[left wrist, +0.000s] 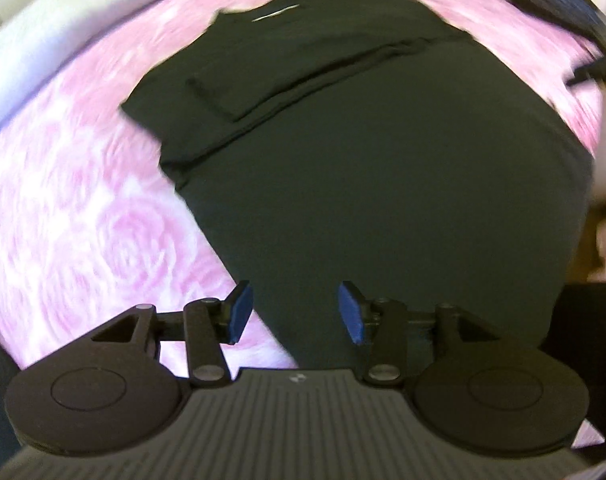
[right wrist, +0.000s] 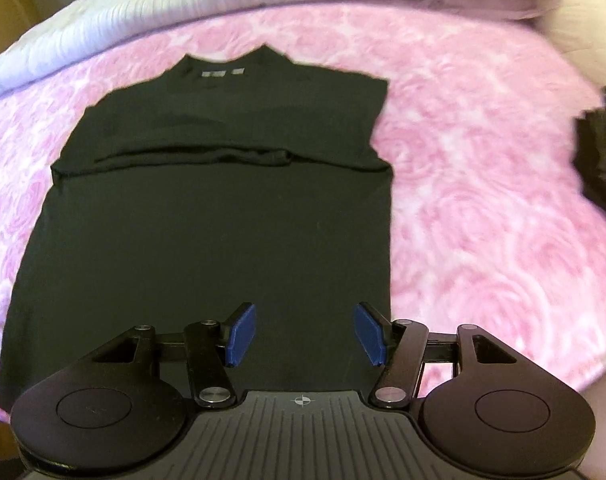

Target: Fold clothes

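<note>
Shirt (right wrist: pixel 207 240) laid flat on pink spread (right wrist: pixel 483 200), collar far, sleeves tucked inward across chest, hem nearest. Left gripper (left wrist: pixel 295 312) and right gripper (right wrist: pixel 305 334) held above hem, jaws wide, nothing gripped. If hem-to-collar fold judged next: both hem corners pinched together, lifted evenly, edges kept aligned.
</note>
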Tool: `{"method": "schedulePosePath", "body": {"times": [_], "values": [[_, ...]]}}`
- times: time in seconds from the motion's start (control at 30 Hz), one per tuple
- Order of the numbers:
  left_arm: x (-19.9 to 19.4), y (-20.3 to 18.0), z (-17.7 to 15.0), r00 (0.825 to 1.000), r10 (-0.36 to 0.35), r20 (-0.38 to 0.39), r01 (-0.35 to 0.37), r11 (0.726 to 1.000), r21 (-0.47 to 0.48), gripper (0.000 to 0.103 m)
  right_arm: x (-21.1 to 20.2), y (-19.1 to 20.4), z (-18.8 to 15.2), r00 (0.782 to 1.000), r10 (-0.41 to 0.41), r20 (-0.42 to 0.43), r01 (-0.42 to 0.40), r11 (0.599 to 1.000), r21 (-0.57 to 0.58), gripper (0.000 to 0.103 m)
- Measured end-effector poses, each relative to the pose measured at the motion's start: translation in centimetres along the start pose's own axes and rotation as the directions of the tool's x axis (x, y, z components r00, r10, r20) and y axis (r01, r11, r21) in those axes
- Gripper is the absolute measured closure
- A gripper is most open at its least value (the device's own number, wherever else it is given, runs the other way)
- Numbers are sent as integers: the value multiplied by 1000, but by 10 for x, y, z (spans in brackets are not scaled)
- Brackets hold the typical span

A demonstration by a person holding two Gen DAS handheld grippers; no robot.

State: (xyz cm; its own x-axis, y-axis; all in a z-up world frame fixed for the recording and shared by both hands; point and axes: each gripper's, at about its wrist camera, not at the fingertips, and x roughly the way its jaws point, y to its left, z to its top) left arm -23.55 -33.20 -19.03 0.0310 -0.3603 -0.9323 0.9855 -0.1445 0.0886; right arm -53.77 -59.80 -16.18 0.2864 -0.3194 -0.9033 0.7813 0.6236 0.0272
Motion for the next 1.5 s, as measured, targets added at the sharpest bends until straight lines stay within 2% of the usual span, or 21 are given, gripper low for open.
{"method": "schedulePosePath", "body": {"times": [0.07, 0.17, 0.27, 0.37, 0.47, 0.6, 0.73, 0.8, 0.87, 0.9, 0.97, 1.0, 1.07, 1.1, 1.17, 1.2, 1.27, 1.37, 1.43, 1.5], "values": [[-13, -8, -13, 999, -14, 31, 11, 992, 122, 59, -18, 18, -15, 999, -33, 19, 33, 999, 15, 44], [-31, -23, -40, 997, -46, 56, 29, 963, 270, 56, -39, 44, -43, 998, -61, 20, 59, 995, 76, 44], [-38, -40, -72, 995, -87, 55, 62, 931, 360, 56, -50, 65, -70, 997, -70, -10, 71, 992, 103, 44], [-33, -64, -100, 993, -108, 46, 77, 897, 436, 56, -54, 79, -89, 997, -70, -35, 72, 995, 70, 44], [-18, -98, -124, 993, -105, 49, 63, 847, 529, 56, -54, 78, -100, 997, -60, -55, 61, 998, 21, 44], [4, -141, -153, 994, -92, 54, 36, 766, 642, 57, -53, 75, -115, 995, -48, -82, 45, 998, -44, 44], [34, -168, -168, 998, 0, 66, -49, 673, 738, 57, -52, 73, -129, 993, -39, -109, 27, 994, -109, 44], [44, -171, -167, 997, 24, 69, -67, 653, 754, 55, -52, 72, -136, 992, -35, -123, 17, 990, -141, 44], [45, -169, -162, 998, 22, 53, -54, 664, 746, 54, -51, 66, -139, 992, -31, -123, 11, 986, -166, 44], [45, -167, -158, 999, 22, 45, -48, 676, 736, 61, -50, 63, -141, 992, -30, -123, 7, 984, -178, 44], [45, -162, -151, 999, 21, 31, -37, 699, 714, 83, -48, 56, -144, 992, -27, -123, 1, 979, -203, 44], [42, -159, -147, 1000, 14, 22, -25, 723, 690, 96, -47, 56, -147, 993, -31, -117, 4, 974, -228, 44], [32, -150, -136, 1000, -11, 6, 5, 781, 625, 97, -44, 61, -154, 996, -34, -87, 6, 953, -302, 44], [26, -143, -125, 999, -33, -3, 29, 822, 568, 98, -43, 67, -159, 997, -28, -67, 3, 937, -350, 44], [10, -120, -102, 995, -95, -7, 89, 912, 401, 98, -41, 81, -171, 1000, -1, -30, -13, 893, -450, 44], [3, -109, -93, 993, -117, -2, 112, 939, 326, 98, -38, 90, -178, 1000, 24, -16, -29, 864, -503, 43], [-10, -90, -76, 989, -148, 15, 140, 964, 226, 98, -31, 113, -191, 997, 69, 24, -43, 815, -578, 36], [-23, -72, -57, 985, -170, 24, 164, 973, 159, 98, -20, 147, -210, 987, 142, 79, -52, 734, -677, 31], [-28, -66, -50, 984, -177, 20, 172, 973, 151, 98, -5, 169, -216, 979, 159, 130, -27, 726, -687, 30], [-33, -61, -45, 983, -184, 15, 180, 972, 149, 98, 13, 188, -219, 971, 114, 209, 63, 725, -686, 30]]}}
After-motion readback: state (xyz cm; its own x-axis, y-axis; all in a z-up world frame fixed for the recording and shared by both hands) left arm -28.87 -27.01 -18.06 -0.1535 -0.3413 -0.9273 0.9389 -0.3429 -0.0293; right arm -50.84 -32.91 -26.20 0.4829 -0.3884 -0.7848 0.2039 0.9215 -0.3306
